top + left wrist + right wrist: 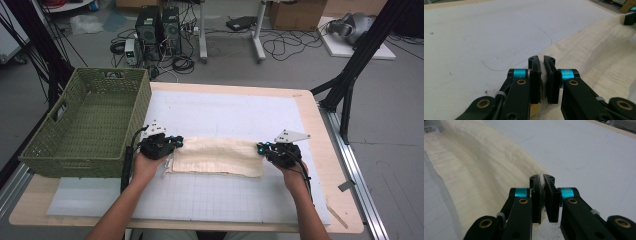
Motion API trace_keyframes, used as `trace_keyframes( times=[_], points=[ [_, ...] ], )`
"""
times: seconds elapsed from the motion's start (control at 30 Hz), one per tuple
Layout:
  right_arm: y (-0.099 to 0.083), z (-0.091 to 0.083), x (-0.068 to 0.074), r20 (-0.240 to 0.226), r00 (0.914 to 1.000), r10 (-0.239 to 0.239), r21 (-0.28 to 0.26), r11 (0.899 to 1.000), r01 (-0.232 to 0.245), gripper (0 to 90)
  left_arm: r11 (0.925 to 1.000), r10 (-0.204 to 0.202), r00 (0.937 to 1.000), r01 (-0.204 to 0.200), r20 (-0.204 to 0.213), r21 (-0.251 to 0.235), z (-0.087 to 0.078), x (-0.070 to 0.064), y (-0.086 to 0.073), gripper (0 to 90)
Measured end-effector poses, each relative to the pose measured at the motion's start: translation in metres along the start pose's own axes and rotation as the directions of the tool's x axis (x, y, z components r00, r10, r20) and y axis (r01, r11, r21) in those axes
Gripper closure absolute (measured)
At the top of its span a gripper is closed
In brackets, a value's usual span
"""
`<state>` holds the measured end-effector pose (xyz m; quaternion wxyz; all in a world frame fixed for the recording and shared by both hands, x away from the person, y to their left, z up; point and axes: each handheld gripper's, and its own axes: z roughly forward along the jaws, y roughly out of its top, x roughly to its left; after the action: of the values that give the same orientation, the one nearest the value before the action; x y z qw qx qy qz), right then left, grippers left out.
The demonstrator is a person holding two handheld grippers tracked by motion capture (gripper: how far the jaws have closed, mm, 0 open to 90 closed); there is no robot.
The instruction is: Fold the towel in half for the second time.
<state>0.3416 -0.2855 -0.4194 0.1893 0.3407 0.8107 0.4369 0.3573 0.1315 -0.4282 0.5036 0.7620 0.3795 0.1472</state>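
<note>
Cloth [218, 156], folded on the white mat [225, 112], is pinched at each end by your left gripper [176, 142] and right gripper [260, 148]; uneven lifting may undo the fold.

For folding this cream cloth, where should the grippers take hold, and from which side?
At the two far corners of the cloth, one per end, coming in from the short ends. It lies flat as a long strip, so only its edges offer something to pinch. The left gripper and right gripper already pinch there.
</note>
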Motion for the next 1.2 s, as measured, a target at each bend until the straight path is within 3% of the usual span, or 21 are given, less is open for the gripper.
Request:
trace_keyframes(
  times=[0.5, 1.03, 1.2],
  points=[
    [-0.007, -0.011, 0.013, -0.011, 0.9996, -0.025, -0.007, 1.000, 0.025, 85.0, 0.9995, 0.032, 0.9989, -0.032, 0.033, 0.007, -0.009, -0.008, -0.004, 83.2],
    [-0.018, -0.016, 0.023, -0.046, 0.9982, -0.039, 0.005, 0.999, 0.039, 84.9, 0.9992, 0.016, 0.9978, -0.019, 0.063, 0.037, -0.018, -0.017, -0.023, 83.0],
    [-0.022, -0.018, 0.026, -0.061, 0.9963, -0.060, 0.020, 0.998, 0.061, 84.9, 0.9974, 0.017, 0.9976, -0.021, 0.067, 0.069, -0.019, -0.019, -0.029, 83.1]
  ],
)
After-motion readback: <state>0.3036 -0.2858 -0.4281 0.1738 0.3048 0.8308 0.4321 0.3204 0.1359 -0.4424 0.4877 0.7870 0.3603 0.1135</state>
